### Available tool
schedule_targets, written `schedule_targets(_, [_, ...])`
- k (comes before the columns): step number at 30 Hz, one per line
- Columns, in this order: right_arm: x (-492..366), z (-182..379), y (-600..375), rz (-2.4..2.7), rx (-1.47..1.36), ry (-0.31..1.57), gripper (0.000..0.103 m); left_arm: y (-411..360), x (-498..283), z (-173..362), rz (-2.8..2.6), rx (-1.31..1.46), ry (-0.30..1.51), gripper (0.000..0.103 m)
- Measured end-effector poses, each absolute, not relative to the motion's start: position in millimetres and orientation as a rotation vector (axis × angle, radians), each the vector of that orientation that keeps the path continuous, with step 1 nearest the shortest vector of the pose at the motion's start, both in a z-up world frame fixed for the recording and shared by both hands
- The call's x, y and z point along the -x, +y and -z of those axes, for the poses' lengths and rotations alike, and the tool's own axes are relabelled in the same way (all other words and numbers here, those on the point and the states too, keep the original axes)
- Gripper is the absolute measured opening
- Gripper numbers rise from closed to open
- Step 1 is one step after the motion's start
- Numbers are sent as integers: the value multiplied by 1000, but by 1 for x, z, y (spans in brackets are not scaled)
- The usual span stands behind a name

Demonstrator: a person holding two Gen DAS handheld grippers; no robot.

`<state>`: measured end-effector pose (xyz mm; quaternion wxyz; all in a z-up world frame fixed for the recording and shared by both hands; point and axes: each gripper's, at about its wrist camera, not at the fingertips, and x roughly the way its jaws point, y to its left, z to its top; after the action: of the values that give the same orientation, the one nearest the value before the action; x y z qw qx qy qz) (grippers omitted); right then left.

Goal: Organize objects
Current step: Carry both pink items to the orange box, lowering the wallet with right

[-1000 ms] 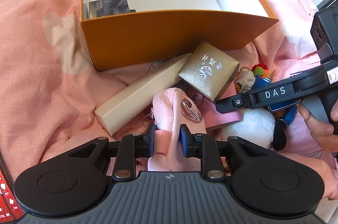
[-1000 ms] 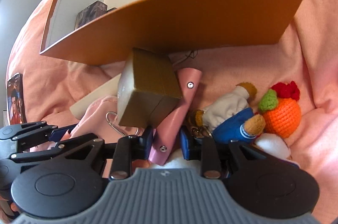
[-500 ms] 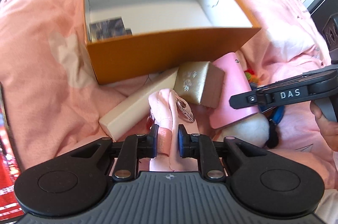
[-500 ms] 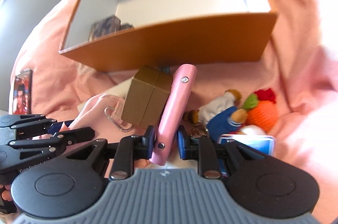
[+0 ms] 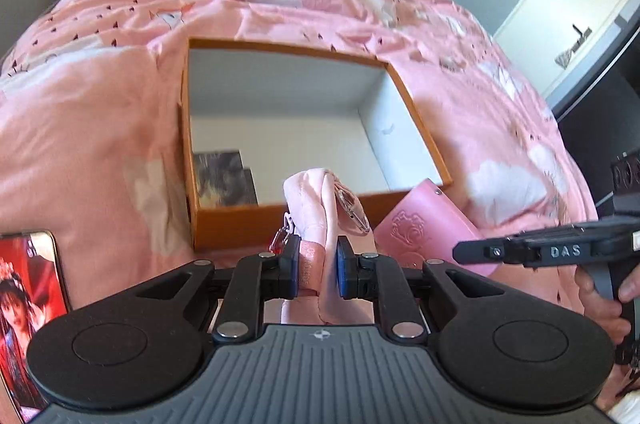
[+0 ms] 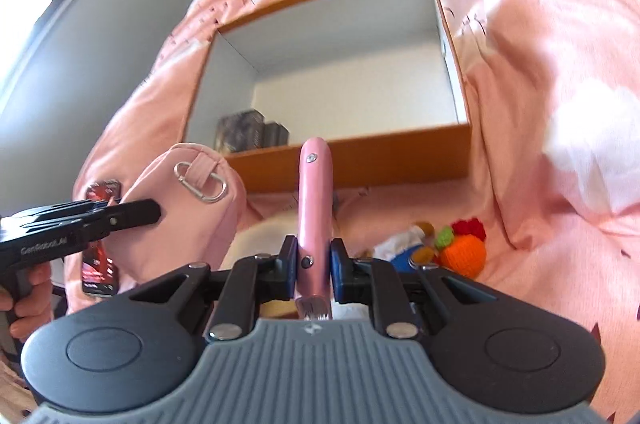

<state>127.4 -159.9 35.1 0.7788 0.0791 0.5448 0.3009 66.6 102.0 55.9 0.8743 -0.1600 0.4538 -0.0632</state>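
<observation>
While a big pink blanket (image 5: 120, 84) is spread over the whole bed, an open orange box (image 5: 224, 224) is seen sitting on it, white inside. A dark patterned little box (image 6: 240, 130) is tucked in the box's near left corner.

A soft pink bag (image 5: 316, 200) with a silver clip (image 6: 200, 180) is held up in front of the box by the left gripper (image 5: 318, 270). Its jaws are pressed together on the bag's strap. The gripper is tipped down toward the bed, and it is gripped by a hand (image 6: 28, 298) at its handle.

A flat pink wallet (image 6: 316, 208) is clamped edge-on by the right gripper (image 6: 314, 270), whose jaws have just been closing on it. The wallet is stood up tall between the pads, with its top end seen just before the box's front wall. This gripper is tipped down too, and fingers (image 5: 600, 300) are wrapped around its handle.

A phone (image 5: 24, 304) with a red picture is laid on the blanket at the left. A small knitted orange toy (image 6: 464, 248) and a doll in blue (image 6: 404, 252) are left on the blanket, near the wallet.
</observation>
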Motion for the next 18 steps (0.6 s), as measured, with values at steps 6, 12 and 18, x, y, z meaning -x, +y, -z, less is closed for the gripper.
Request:
schedule_targets(6, [-148,-59,-155,-702,-242,1066,18,121,-105,-68,86,396,861,19])
schedule_targets(12, [-192,-53,-146,-686,-355,1037,18,132,-167,-56,61,457,843,19])
schedule_targets(18, [-242,-28,-133,-640,-464,1045,18,143,-212,-30,10,473,879,19])
